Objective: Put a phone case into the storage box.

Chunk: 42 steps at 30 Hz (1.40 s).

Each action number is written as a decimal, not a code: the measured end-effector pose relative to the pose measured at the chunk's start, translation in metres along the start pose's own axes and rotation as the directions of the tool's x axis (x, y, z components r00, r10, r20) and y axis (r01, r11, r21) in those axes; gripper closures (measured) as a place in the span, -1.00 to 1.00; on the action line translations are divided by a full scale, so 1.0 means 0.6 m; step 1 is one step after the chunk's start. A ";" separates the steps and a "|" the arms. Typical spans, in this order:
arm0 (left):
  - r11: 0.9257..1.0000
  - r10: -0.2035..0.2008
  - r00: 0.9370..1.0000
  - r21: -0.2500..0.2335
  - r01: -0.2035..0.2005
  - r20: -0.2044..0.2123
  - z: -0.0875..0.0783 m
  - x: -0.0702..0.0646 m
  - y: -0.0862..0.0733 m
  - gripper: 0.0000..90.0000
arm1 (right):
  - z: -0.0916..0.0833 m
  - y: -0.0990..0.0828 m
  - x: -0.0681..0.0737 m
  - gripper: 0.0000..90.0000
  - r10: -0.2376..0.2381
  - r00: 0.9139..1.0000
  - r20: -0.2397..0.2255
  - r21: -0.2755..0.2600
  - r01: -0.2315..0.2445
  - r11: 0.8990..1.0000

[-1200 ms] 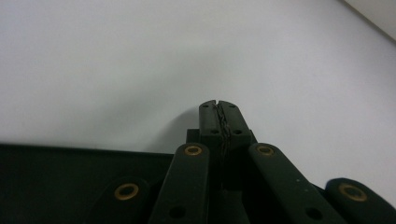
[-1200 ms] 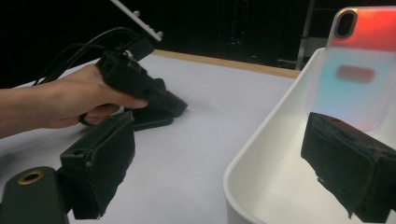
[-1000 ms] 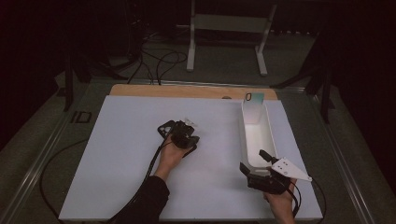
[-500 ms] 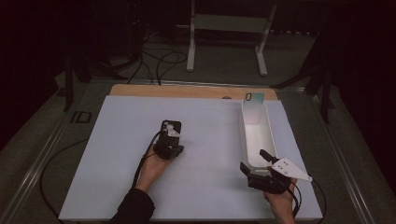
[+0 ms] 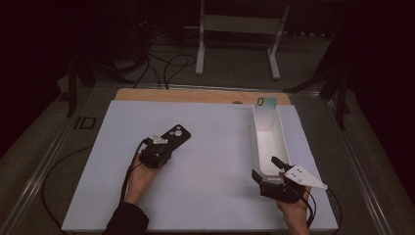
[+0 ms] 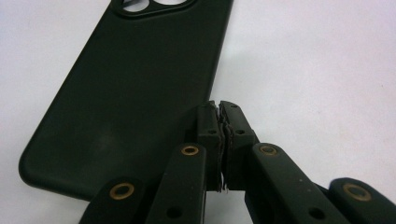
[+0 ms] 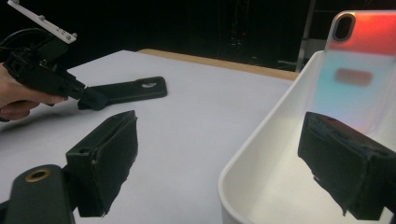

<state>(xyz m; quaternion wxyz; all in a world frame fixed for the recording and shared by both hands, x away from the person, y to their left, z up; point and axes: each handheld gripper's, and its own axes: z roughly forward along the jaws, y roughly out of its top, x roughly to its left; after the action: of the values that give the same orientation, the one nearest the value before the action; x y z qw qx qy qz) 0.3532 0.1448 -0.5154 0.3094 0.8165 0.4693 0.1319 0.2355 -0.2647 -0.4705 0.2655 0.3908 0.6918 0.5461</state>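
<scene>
White table bears one black case, one tray, perhaps one phone.

- The case left of centre is plain matt black.
- The tray at the right is white.
- The second case, at the tray's far end, shades from red-orange to pale blue.
- The mat is white.
- The table's far edge is light wood.
- The gripper jaws are black with brass rivets.
</scene>
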 end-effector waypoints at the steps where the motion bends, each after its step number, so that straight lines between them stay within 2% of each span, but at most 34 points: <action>1: 1.000 0.004 1.000 0.001 -0.004 -0.003 0.000 -0.001 0.000 0.95 | 0.000 0.000 0.000 -0.73 0.000 1.000 -0.001 -0.001 0.000 1.000; 2: 1.000 0.017 1.000 0.004 -0.017 -0.016 0.000 -0.004 0.001 0.95 | 0.000 0.000 0.001 -0.73 0.001 1.000 -0.002 -0.002 -0.001 1.000; 6: 1.000 0.011 1.000 0.002 -0.011 -0.015 0.000 -0.003 0.000 0.95 | 0.001 0.000 0.001 -0.74 0.000 1.000 -0.002 0.003 0.000 1.000; 7: 1.000 0.012 1.000 -0.001 -0.012 -0.014 0.000 -0.004 0.000 0.94 | 0.001 0.001 0.001 -0.75 0.009 1.000 0.002 0.018 -0.009 1.000; 9: 1.000 0.017 1.000 -0.006 -0.018 -0.008 0.000 -0.005 0.000 0.87 | 0.001 0.002 0.001 -0.75 0.012 1.000 0.002 0.023 -0.012 1.000; 10: 0.999 0.033 0.999 -0.025 -0.033 0.003 -0.005 -0.010 0.001 0.84 | 0.000 0.003 0.001 -0.76 0.009 1.000 0.006 0.028 -0.009 1.000; 13: 0.996 0.046 0.998 -0.079 -0.043 0.038 -0.022 -0.016 0.004 0.72 | -0.001 0.004 0.001 -0.77 0.017 1.000 0.013 0.024 -0.017 1.000; 17: 0.985 0.049 0.998 -0.169 -0.042 0.041 -0.059 -0.018 0.004 0.51 | -0.002 0.005 0.000 -0.77 0.021 1.000 0.008 0.030 -0.022 0.999; 18: 0.985 0.049 0.998 -0.169 -0.042 0.041 -0.059 -0.018 0.004 0.46 | -0.002 0.004 -0.001 -0.78 0.020 1.000 0.007 0.031 -0.020 0.999; 19: 0.975 0.050 0.998 -0.217 -0.042 0.032 -0.080 -0.016 0.001 0.39 | -0.001 0.004 -0.001 -0.79 0.020 1.000 0.006 0.032 -0.021 0.999; 21: 0.966 0.053 0.998 -0.255 -0.042 0.036 -0.098 -0.014 -0.004 0.29 | -0.001 0.004 0.000 -0.79 0.017 1.000 0.009 0.034 -0.017 0.999; 22: 0.959 0.058 0.998 -0.280 -0.047 0.033 -0.110 -0.012 -0.009 0.27 | -0.001 0.004 0.000 -0.79 0.018 1.000 0.007 0.033 -0.018 0.999; 23: 0.959 0.058 0.998 -0.280 -0.047 0.033 -0.110 -0.012 -0.009 0.19 | -0.001 0.005 0.000 -0.79 0.017 1.000 0.008 0.031 -0.017 0.999; 24: 0.947 0.069 0.998 -0.314 -0.063 0.006 -0.128 -0.011 -0.019 0.07 | -0.001 0.005 0.000 -0.79 0.017 1.000 0.010 0.032 -0.017 0.999; 27: 0.935 0.054 0.998 -0.350 -0.056 -0.017 -0.149 -0.005 -0.037 -0.14 | -0.001 0.006 0.000 -0.79 0.019 1.000 0.011 0.031 -0.019 0.999; 29: 0.928 0.036 0.999 -0.369 -0.045 -0.030 -0.161 0.000 -0.050 -0.31 | -0.001 0.006 -0.001 -0.79 0.016 1.000 0.010 0.029 -0.016 0.999; 31: 0.926 0.026 0.999 -0.377 -0.040 -0.041 -0.167 0.003 -0.056 -0.47 | 0.000 0.006 0.000 -0.79 0.017 1.000 0.008 0.029 -0.017 0.999; 34: 0.915 -0.003 0.999 -0.404 -0.016 -0.046 -0.187 0.016 -0.072 -0.62 | 0.001 0.006 0.000 -0.79 0.013 1.000 0.004 0.031 -0.013 0.999; 39: 0.903 0.000 0.998 -0.429 -0.026 -0.059 -0.206 0.022 -0.092 -0.77 | 0.000 0.007 0.001 -0.79 0.011 1.000 0.006 0.028 -0.011 1.000; 40: 0.903 0.000 0.998 -0.429 -0.026 -0.059 -0.206 0.022 -0.092 -0.80 | -0.001 0.006 0.001 -0.79 0.010 1.000 0.006 0.027 -0.010 1.000; 41: 0.899 0.001 0.997 -0.437 -0.033 -0.072 -0.211 0.022 -0.098 -0.85 | -0.001 0.006 0.001 -0.79 0.009 1.000 0.007 0.027 -0.009 1.000; 42: 0.899 0.006 0.997 -0.436 -0.039 -0.078 -0.213 0.023 -0.099 -0.91 | -0.001 0.007 0.001 -0.79 0.009 1.000 0.006 0.024 -0.009 1.000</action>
<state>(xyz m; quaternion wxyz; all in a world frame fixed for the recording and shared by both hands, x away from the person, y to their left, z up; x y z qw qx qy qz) 0.2548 0.2269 -0.4551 0.4654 0.7261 0.4294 0.2678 0.2355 -0.2641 -0.4665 0.2603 0.3988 0.6958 0.5377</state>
